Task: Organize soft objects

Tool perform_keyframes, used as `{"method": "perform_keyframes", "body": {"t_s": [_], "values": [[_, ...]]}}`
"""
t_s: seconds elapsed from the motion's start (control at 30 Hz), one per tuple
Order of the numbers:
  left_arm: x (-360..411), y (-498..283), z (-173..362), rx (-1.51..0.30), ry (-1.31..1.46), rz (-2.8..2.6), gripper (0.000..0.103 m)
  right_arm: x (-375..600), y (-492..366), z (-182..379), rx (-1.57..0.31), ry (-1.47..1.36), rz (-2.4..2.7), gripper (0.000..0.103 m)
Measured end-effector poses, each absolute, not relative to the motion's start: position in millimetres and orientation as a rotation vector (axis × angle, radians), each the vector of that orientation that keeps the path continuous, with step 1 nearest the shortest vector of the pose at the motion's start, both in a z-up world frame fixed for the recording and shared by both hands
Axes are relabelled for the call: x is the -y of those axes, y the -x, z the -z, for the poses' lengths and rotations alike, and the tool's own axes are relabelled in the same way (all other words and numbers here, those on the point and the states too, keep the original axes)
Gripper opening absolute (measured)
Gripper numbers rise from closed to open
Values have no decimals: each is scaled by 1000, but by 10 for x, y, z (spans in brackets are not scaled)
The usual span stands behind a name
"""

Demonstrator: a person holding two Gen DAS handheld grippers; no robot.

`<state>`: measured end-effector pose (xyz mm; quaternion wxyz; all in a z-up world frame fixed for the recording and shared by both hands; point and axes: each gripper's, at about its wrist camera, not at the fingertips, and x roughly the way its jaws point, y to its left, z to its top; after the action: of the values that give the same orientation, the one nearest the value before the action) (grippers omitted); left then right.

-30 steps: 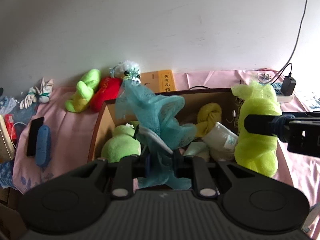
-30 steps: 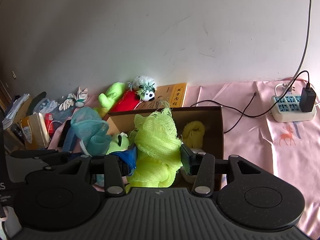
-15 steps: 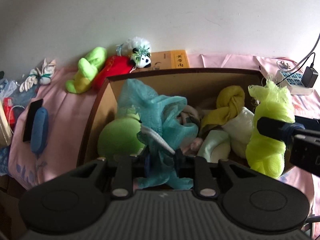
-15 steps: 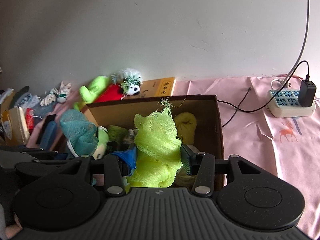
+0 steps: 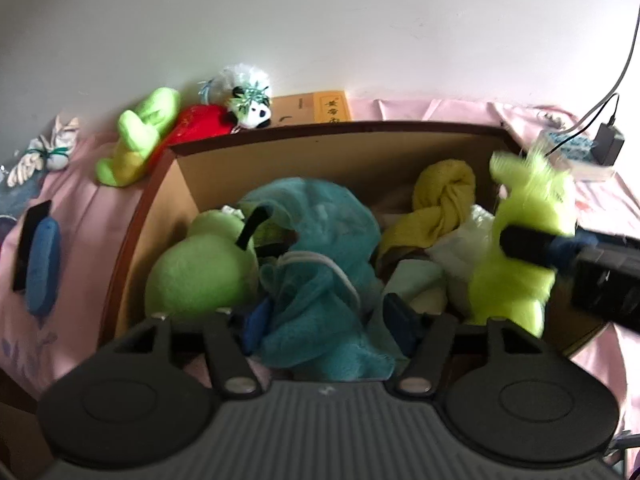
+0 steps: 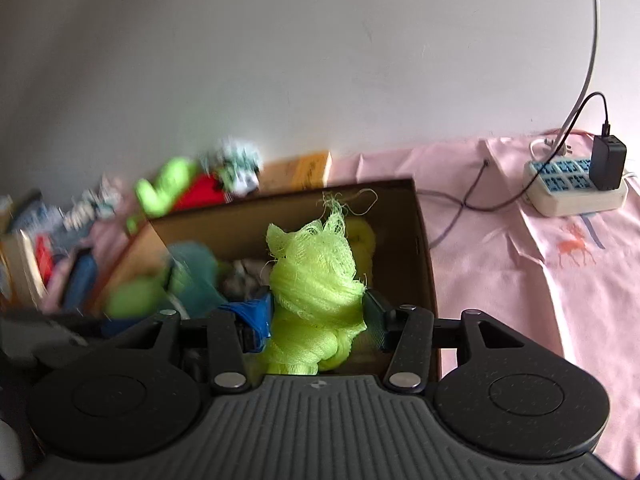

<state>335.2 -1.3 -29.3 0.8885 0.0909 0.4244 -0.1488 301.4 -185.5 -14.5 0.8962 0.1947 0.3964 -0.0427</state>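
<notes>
An open cardboard box [image 5: 360, 130] stands on the pink cloth, holding a round green plush [image 5: 200, 268], a knotted mustard cloth [image 5: 440, 200] and pale cloths. My left gripper [image 5: 328, 322] is low over the box's near side. Its jaws are opening, and the teal mesh puff [image 5: 320, 240] sits loosely between them on the pile. My right gripper [image 6: 318, 320] hangs over the box's right half [image 6: 420, 240]. Its jaws are starting to open, but the pads still touch the yellow-green mesh puff [image 6: 316, 272], which hangs upright inside the box [image 5: 520, 260].
Behind the box, by the wall, lie a lime plush [image 5: 136, 140], a red plush [image 5: 200, 126], a panda toy [image 5: 250, 100] and a yellow book [image 5: 316, 108]. A power strip [image 6: 576, 188] with a charger and cables lies at the right. A blue case [image 5: 42, 264] lies at the left.
Both grippers have sunk toward the box, which now looks larger. The left jaws have spread wide and the teal puff has settled onto the pile. The yellow-green puff has come down into the box.
</notes>
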Motion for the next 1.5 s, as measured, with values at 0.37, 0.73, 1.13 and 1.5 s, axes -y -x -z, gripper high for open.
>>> {"method": "perform_keyframes", "body": {"t_s": [0.37,0.73,1.13,1.5], "values": [[-155,-3229,91,-835,-149,317,69,1835,-3000,90,-826,-442,33,34],[-189,-3101,-63,-825,-199,229,70,1825,-2672,-190,-727,-444,121,34],[-167,-2896,-147,-840,-234,187,71,1803,-2457,-307,-716,-420,140,34],[-219,-2680,-188,-847,-235,138,71,1642,-2245,-416,-717,-321,161,34]]}}
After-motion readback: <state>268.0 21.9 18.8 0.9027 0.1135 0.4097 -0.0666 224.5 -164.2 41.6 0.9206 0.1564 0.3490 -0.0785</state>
